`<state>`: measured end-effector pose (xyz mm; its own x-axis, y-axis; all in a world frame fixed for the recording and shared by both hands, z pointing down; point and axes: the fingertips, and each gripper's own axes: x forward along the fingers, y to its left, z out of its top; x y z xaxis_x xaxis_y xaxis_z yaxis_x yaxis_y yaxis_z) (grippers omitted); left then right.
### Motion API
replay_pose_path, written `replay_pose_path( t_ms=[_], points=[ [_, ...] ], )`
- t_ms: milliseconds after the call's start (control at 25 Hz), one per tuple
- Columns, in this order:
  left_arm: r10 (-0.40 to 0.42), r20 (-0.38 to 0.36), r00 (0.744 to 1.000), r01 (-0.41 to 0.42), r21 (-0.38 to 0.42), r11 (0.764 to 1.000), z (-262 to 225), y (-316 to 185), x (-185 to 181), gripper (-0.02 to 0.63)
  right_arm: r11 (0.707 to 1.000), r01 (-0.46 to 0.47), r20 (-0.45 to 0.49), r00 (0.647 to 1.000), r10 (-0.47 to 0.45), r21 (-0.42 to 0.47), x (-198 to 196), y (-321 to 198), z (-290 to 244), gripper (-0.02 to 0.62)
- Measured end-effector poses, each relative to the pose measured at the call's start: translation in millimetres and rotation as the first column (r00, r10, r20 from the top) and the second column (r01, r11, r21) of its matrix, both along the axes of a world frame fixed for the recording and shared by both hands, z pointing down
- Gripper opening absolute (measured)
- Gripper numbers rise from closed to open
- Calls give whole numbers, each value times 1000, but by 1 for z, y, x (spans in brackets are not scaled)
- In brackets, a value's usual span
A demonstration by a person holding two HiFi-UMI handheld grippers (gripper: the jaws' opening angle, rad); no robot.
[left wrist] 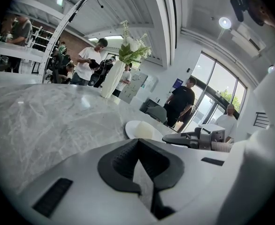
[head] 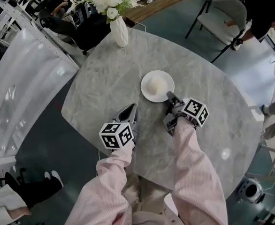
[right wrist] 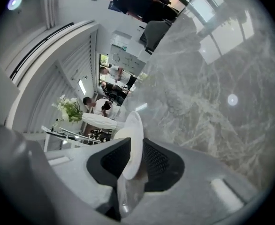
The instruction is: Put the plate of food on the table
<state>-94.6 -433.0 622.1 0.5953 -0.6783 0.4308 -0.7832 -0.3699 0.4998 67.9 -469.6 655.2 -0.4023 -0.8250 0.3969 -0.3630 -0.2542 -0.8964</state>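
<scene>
A small white plate [head: 157, 86] with a pale mound of food [head: 156, 84] rests flat on the round grey marble table [head: 104, 74]. My right gripper [head: 169, 96] is at the plate's near right rim. In the right gripper view that rim [right wrist: 134, 125] stands edge-on between the two black pads, and the jaws are slightly parted around it. My left gripper [head: 131, 108] hovers low over the table just left of the plate, shut and empty. The left gripper view shows the plate [left wrist: 138, 129] ahead and the right gripper [left wrist: 170, 138] beside it.
A white vase of flowers [head: 119, 30] stands at the table's far edge. Behind the table on the right is a grey chair [head: 222, 13]. People stand and sit around the room. White railings run along the left.
</scene>
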Motion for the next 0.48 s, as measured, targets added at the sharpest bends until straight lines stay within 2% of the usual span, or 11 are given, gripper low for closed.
replay_pose_path(
  t_ms=[200, 480],
  points=[
    [1, 1, 1000, -1, -1, 1000, -3, 2, 1, -2, 999, 34, -159, 987, -38, -23, -2, -1, -2, 104],
    [1, -1, 1000, -1, 5, 1000, -6, 3, 3, -2, 998, 50, -249, 967, -58, -37, -3, 1, -2, 168]
  ],
)
